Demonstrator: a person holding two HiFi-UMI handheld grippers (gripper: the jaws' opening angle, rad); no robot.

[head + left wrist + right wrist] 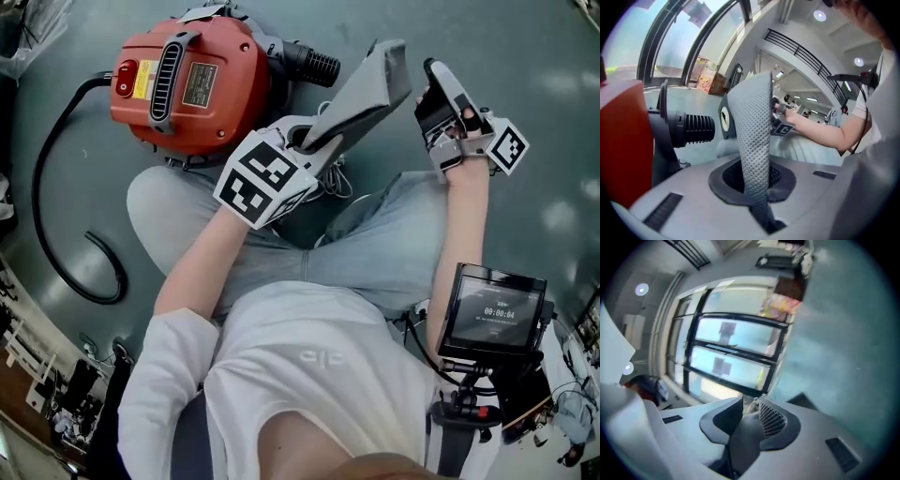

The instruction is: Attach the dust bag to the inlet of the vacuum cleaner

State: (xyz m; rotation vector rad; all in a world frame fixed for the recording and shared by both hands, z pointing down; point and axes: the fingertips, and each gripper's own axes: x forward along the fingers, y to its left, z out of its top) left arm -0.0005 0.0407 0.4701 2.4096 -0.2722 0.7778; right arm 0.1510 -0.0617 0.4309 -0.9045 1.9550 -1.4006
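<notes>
The left hand-held gripper (pixel 311 142) is clamped on the dust bag (pixel 370 84), whose long axis points away. The inlet (pixel 309 64) lies just beside it, nearest this hand. The right hand-held gripper (pixel 439 82) is slightly spread and empty.

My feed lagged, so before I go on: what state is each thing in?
dust bag: held up, not on the inlet.
left gripper: shut on the dust bag.
right gripper: open, empty.
inlet: bare.
vacuum cleaner: resting on the floor.
cord: loose on the floor.
</notes>
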